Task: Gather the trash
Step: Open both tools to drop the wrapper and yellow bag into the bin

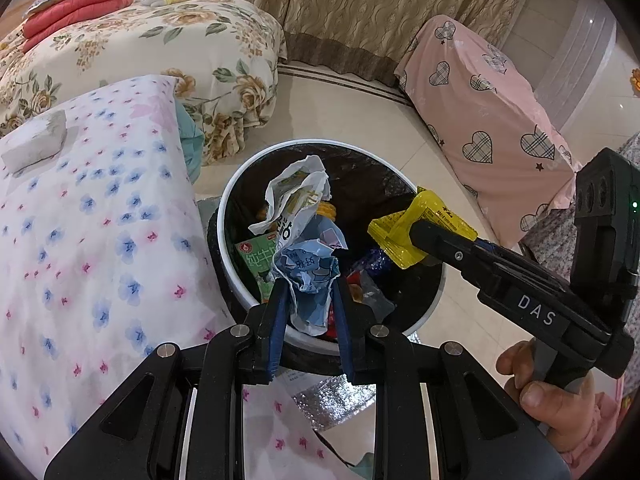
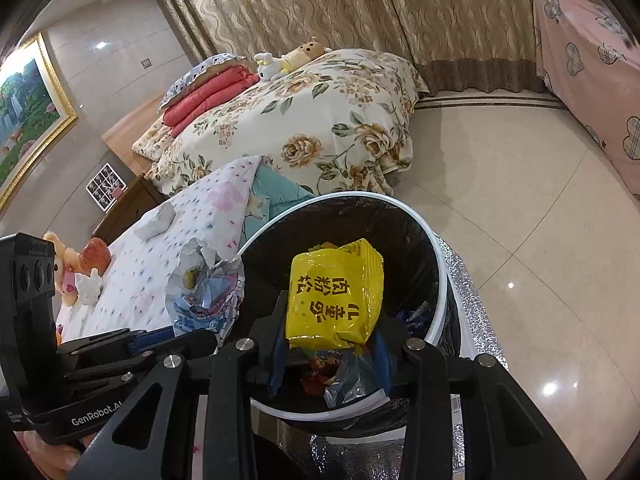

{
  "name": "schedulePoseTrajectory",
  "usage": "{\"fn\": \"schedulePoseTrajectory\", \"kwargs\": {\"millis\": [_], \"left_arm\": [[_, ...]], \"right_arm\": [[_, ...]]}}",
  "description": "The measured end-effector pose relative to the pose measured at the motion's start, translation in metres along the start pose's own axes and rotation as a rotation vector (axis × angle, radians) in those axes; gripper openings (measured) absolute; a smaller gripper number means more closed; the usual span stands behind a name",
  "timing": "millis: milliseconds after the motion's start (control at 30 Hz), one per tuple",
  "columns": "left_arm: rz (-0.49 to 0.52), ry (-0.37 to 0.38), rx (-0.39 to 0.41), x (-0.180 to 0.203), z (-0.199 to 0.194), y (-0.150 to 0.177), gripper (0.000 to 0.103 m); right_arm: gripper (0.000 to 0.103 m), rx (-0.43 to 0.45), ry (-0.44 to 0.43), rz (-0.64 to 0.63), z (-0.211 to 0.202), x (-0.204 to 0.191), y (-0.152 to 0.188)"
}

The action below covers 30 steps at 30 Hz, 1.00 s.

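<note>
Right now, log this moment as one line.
left gripper: shut on crumpled wrapper | right gripper: shut on yellow packet | both over trash bin

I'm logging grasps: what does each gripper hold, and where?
Left gripper: crumpled wrapper, by its lower end. Right gripper: yellow packet, by its near end.

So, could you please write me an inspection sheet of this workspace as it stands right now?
Surface: glossy cream tiled floor; silver foil mat under the bin.
Job's things: white-rimmed trash bin with black liner, part full; crumpled blue-and-white wrapper; yellow snack packet.
Clutter: grey block on the flowered sheet.
Grippers: left gripper shut on the wrapper over the bin; right gripper holds the yellow packet over the bin.
Cables: nothing seen.
Surroundings: floral-quilted bed, plush toys, beige curtains, pink heart-print cover.
</note>
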<state>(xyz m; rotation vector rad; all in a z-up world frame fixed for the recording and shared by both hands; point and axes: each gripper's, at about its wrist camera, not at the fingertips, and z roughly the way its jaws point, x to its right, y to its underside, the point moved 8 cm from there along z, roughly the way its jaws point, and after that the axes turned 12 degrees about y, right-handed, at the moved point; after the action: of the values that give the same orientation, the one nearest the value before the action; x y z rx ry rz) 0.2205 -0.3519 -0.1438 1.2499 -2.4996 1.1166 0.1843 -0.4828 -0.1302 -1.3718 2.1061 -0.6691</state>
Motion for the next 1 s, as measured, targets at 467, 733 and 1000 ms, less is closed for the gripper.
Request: {"fn": "schedulePoseTrajectory", "kwargs": {"millis": [467, 733, 1000], "left_arm": [[0.002, 0.01, -0.014, 0.001, 0.007, -0.003, 0.021], [-0.009, 0.019, -0.021, -0.001, 0.01, -0.003, 0.028], [-0.019, 0.009, 0.007, -0.005, -0.004, -0.001, 0.039]], "right_arm": [[0.038, -0.011, 0.011, 0.002, 0.007, 0.002, -0.005], [0.042, -0.026, 0.023, 0.017, 0.011, 0.005, -0.006], [0.055, -0.029, 0.017, 0.054, 0.006, 0.01, -0.007]]}}
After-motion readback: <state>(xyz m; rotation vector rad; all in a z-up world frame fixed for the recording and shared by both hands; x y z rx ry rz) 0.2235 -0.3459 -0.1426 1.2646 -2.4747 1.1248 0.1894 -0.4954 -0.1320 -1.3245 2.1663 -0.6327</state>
